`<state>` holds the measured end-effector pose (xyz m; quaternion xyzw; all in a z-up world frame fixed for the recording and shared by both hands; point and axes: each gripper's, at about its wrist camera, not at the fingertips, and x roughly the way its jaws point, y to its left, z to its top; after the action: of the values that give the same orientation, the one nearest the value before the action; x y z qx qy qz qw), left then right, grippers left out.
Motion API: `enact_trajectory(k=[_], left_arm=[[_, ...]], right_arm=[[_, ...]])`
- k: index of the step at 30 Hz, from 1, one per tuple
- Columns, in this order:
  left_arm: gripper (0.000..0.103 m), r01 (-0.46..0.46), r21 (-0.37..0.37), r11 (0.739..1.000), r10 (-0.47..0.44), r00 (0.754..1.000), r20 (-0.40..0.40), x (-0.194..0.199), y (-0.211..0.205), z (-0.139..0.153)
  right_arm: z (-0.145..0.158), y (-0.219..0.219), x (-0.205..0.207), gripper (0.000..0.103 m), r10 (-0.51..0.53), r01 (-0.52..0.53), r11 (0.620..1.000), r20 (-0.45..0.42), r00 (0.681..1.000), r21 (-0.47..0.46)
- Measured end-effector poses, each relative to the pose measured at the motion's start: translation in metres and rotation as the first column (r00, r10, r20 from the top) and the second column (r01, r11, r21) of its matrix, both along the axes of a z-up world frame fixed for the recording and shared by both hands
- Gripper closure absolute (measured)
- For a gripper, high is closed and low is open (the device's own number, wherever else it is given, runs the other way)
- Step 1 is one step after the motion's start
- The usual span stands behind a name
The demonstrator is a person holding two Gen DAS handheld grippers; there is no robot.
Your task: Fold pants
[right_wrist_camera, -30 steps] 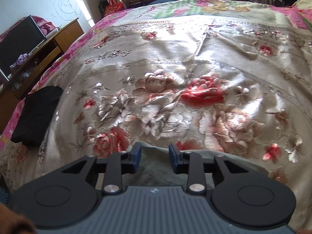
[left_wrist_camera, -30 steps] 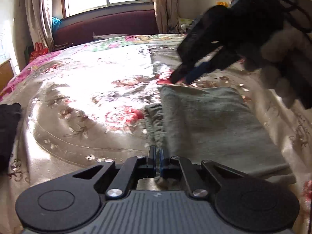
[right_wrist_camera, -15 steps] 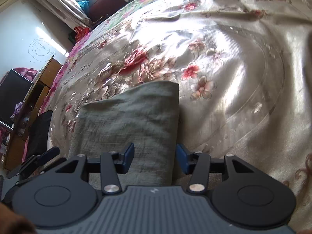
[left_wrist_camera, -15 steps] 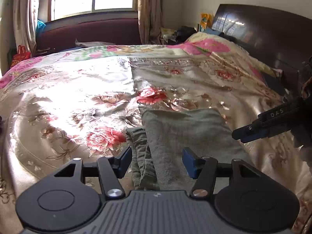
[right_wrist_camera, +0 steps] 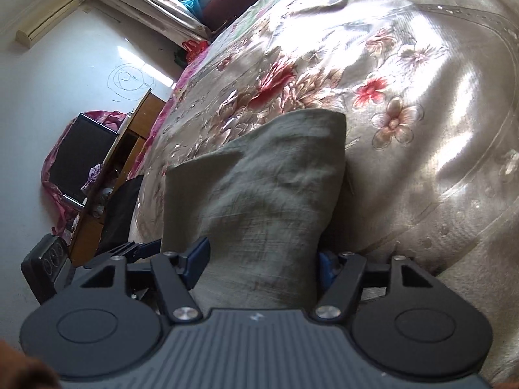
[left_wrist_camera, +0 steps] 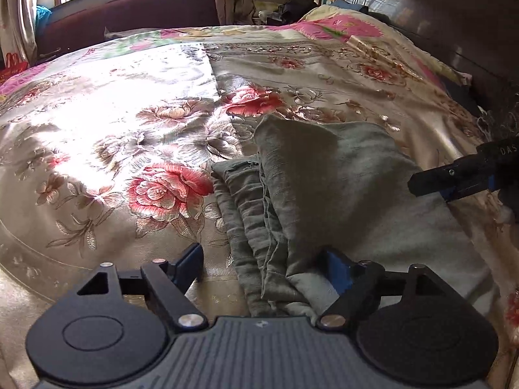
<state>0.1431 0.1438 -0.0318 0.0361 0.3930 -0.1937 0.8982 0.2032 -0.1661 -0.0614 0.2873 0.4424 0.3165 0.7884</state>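
Observation:
The grey-green pants (left_wrist_camera: 324, 188) lie folded into a thick stack on the flowered bedspread (left_wrist_camera: 136, 136). My left gripper (left_wrist_camera: 266, 262) is open, its jaws wide apart on either side of the near left corner of the stack, holding nothing. My right gripper (right_wrist_camera: 261, 259) is open too, jaws spread across the near end of the pants (right_wrist_camera: 259, 188). It also shows in the left wrist view (left_wrist_camera: 454, 184), at the right edge of the stack. The left gripper's fingers (right_wrist_camera: 136, 249) show at the left of the right wrist view.
A dark wooden headboard (left_wrist_camera: 454, 26) stands at the right. A maroon sofa (left_wrist_camera: 129, 16) sits under the window behind the bed. A wooden desk (right_wrist_camera: 129, 149) and a black garment (right_wrist_camera: 120, 210) lie by the bed's left side.
My left gripper has let go of the pants and opened wide. My right gripper has swung from the far edge round to the right end of the stack and opened wider.

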Motion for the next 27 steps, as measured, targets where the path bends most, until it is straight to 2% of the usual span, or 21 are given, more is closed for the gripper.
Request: enact_trajectory(k=[1, 2, 4, 5, 8, 11, 15, 19, 21, 23, 25, 27], left_arm=[[0.01, 0.002, 0.007, 1.0, -0.002, 1.0, 0.004, 0.0, -0.005, -0.001], [0.02, 0.005, 0.005, 1.0, -0.005, 1.0, 0.008, 0.0, -0.009, 0.0], [0.039, 0.015, -0.019, 1.0, -0.016, 1.0, -0.009, -0.001, -0.016, 0.003], [0.043, 0.017, -0.004, 1.0, -0.017, 1.0, -0.002, -0.003, -0.019, 0.005], [0.054, 0.019, 0.018, 1.0, -0.019, 1.0, 0.022, -0.009, -0.023, 0.01], [0.062, 0.008, -0.028, 1.0, -0.008, 1.0, 0.02, -0.009, -0.021, 0.017], [0.066, 0.035, -0.055, 0.998, -0.033, 0.999, 0.038, -0.009, -0.031, 0.027], [0.067, 0.079, -0.088, 0.993, -0.073, 0.995, 0.061, -0.004, -0.049, 0.034], [0.066, 0.088, -0.057, 0.994, -0.084, 0.994, 0.066, 0.001, -0.061, 0.026], [0.059, 0.083, 0.023, 0.996, -0.084, 0.995, 0.057, 0.005, -0.075, 0.011], [0.055, 0.083, 0.039, 0.996, -0.085, 0.995, 0.054, 0.003, -0.077, 0.007], [0.045, 0.082, 0.038, 0.996, -0.085, 0.994, 0.062, 0.002, -0.074, 0.01]], right_arm=[[-0.002, 0.006, 0.001, 0.042, -0.004, 0.004, 1.0, 0.009, 1.0, -0.002], [-0.004, 0.012, 0.003, 0.054, -0.016, 0.016, 1.0, 0.013, 1.0, -0.015], [-0.007, 0.019, 0.006, 0.071, -0.041, 0.04, 0.998, -0.007, 0.999, -0.05], [-0.006, 0.02, 0.007, 0.077, -0.042, 0.041, 0.998, -0.013, 0.999, -0.049], [-0.001, 0.015, 0.004, 0.086, -0.046, 0.045, 0.999, -0.025, 0.999, -0.026], [0.011, 0.011, -0.003, 0.09, -0.046, 0.046, 0.998, 0.004, 0.999, -0.038], [0.026, -0.003, -0.004, 0.093, -0.062, 0.063, 0.997, 0.024, 0.998, -0.036], [0.042, -0.021, -0.005, 0.093, -0.092, 0.098, 0.992, 0.07, 0.993, -0.082], [0.033, -0.032, 0.001, 0.09, -0.112, 0.113, 0.991, 0.021, 0.994, -0.073], [0.015, -0.038, 0.004, 0.088, -0.145, 0.142, 0.987, -0.034, 0.989, -0.08], [0.001, -0.037, 0.006, 0.082, -0.14, 0.133, 0.987, -0.063, 0.988, -0.092], [-0.009, -0.04, 0.005, 0.074, -0.126, 0.124, 0.992, -0.076, 0.989, -0.031]])
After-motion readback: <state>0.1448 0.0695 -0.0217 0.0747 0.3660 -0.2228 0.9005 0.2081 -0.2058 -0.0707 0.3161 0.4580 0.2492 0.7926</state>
